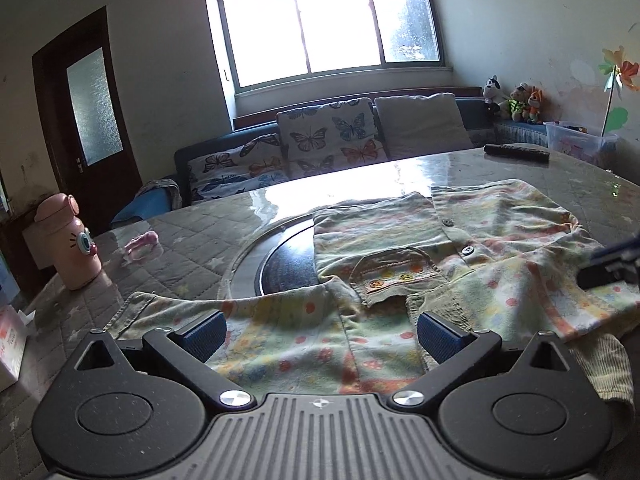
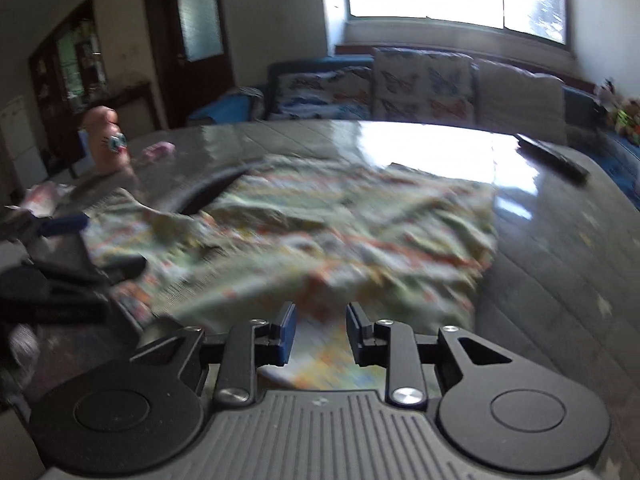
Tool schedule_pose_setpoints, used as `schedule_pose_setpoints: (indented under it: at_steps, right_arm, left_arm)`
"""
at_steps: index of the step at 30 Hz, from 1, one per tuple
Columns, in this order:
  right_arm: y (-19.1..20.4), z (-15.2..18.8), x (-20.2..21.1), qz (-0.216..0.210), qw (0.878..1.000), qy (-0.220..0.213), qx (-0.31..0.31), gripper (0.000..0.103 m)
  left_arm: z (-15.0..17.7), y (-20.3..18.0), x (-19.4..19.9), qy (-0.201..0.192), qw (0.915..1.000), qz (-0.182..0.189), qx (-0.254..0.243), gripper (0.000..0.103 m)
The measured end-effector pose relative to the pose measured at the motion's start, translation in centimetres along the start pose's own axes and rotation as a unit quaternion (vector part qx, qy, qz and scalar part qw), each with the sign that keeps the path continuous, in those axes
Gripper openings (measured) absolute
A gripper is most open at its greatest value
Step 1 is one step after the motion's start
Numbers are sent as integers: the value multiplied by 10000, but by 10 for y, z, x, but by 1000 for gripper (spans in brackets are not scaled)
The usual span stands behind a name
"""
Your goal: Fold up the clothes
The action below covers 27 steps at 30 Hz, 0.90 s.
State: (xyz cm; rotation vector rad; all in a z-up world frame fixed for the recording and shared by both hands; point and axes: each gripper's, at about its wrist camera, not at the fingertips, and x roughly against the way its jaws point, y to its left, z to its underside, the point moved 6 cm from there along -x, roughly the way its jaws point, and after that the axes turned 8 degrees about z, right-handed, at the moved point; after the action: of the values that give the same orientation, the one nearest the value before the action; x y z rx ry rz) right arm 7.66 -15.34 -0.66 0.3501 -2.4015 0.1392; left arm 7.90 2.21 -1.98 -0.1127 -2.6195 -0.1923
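The tabletop is large and covered with a quilted, glossy sheet, with a round dark inset in its middle; on it lies the garment, a small printed shirt with buttons and a chest pocket, spread partly over the inset and already partly turned over on itself, with one sleeve or edge reaching toward the near side; a pink bottle stands well apart at the far left, and a dark remote lies near the far edge; the left tool hovers just over the near part of the cloth with its jaws wide and nothing between them; the right tool has its jaws narrow with cloth lying between them, but the right view is blurred and I cannot tell if they pinch it. To do this fold well, I judge each tool should take only one layer at the hem, lift both sides evenly, and lay the edge flat so no wrinkle is trapped.
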Motion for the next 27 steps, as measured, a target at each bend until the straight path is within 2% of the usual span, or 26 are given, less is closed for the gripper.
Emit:
schedule_pose_setpoints:
  at_steps: [4,7,13,16,19,24,27]
  right_arm:
    - [-25,26,0,239,9992,156,-277,27]
    - [-34,33,7,221,9991,88,-357,27]
    - [-37,20,6,260,9991,-55,-333,29]
    - [-38,6,-2,272,9988,-208,-347,36]
    - [-39,-2,-16,264,9989,-215,-329,37]
    - [-41,-1,-35,310,9992,-29,-254,37]
    - [-41,1,-35,311,9993,-5,-193,37]
  left_arm:
    - [-6,-12,-6,-18,9999,98,-119,103]
    - [-10,-20,-11,-17,9996,139,-246,103]
    - [-11,-24,-30,158,9996,105,-218,102]
    - [-12,-25,-36,204,9994,158,-215,102]
    - [-8,-31,-46,288,9984,255,-406,102]
    - [-4,-34,-59,261,9944,-181,-1004,101]
    - [-6,-23,-65,339,9944,-320,-944,102]
